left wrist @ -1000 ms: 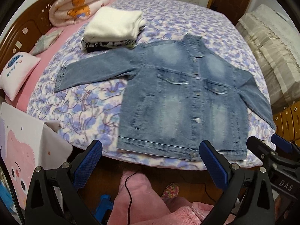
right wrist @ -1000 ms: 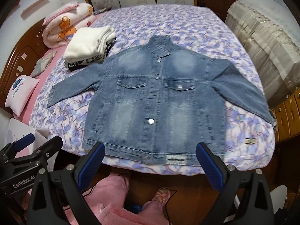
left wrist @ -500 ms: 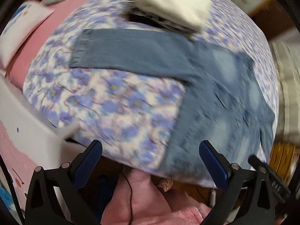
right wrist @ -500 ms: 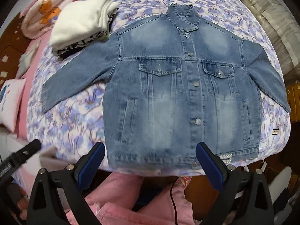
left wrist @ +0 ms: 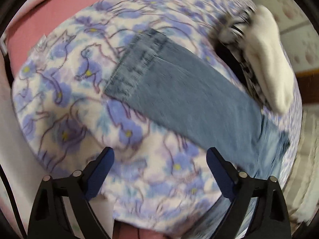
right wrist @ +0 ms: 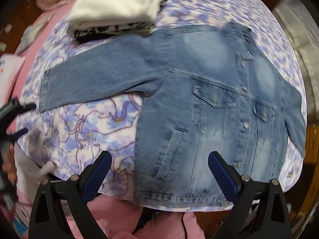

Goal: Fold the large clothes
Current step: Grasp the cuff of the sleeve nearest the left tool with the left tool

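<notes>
A blue denim jacket (right wrist: 209,107) lies flat, front up and buttoned, on the purple flowered bedspread (right wrist: 83,131), sleeves spread. My right gripper (right wrist: 159,163) is open and empty, hovering over the jacket's lower left hem corner. My left gripper (left wrist: 159,159) is open and empty above the bedspread, just short of the jacket's left sleeve (left wrist: 179,91), whose cuff (left wrist: 137,63) points up-left. The left gripper's body shows at the left edge of the right wrist view (right wrist: 12,109).
A stack of folded clothes with a white top (right wrist: 119,4) sits beside the sleeve, also in the left wrist view (left wrist: 267,63). A pink sheet (left wrist: 59,14) and pillow (right wrist: 10,73) lie at the bed's head. Pink trousers (right wrist: 111,215) show below.
Both grippers have moved forward and left, closer over the bed. The left one swung toward the left sleeve; the right one now looks at the jacket's left half. Both stayed open.
</notes>
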A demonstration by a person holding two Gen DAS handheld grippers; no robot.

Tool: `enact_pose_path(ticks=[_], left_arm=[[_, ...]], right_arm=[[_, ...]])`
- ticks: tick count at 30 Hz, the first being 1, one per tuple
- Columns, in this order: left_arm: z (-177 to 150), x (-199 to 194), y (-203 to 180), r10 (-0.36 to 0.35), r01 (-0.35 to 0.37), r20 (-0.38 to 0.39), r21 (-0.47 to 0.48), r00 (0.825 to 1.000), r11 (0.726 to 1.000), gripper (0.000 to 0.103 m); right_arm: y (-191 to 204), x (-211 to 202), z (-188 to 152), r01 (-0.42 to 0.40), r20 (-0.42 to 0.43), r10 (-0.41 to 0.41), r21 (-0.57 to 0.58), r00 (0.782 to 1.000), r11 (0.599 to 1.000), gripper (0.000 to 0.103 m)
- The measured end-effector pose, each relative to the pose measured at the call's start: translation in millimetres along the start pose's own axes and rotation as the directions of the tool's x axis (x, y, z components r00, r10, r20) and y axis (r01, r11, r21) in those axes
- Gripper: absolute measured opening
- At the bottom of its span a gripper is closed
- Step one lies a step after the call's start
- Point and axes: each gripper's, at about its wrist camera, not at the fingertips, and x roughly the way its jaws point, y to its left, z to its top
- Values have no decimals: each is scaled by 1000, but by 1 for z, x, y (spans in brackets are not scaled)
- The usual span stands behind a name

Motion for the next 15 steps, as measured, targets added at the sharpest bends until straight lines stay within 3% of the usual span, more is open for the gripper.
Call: enact_pose_path(ticks=[5, 9, 11, 15], left_arm=[[28, 30, 27, -58, 59, 11, -131, 998, 990, 73], [43, 51, 46, -80, 86, 36, -231, 996, 969, 65], [51, 63, 56, -100, 111, 52, -277, 994, 954, 53], [59, 77, 71, -69, 83, 53, -358, 996, 930, 49]], right_arm=[[20, 11, 10, 10, -30, -11, -50, 999, 999, 98], [32, 22, 14, 15, -63, -21, -96, 998, 995, 98], [39, 27, 14, 19, -78, -29, -125, 997, 992, 98], [45, 30, 11, 20, -80, -35, -178, 996, 984, 98]])
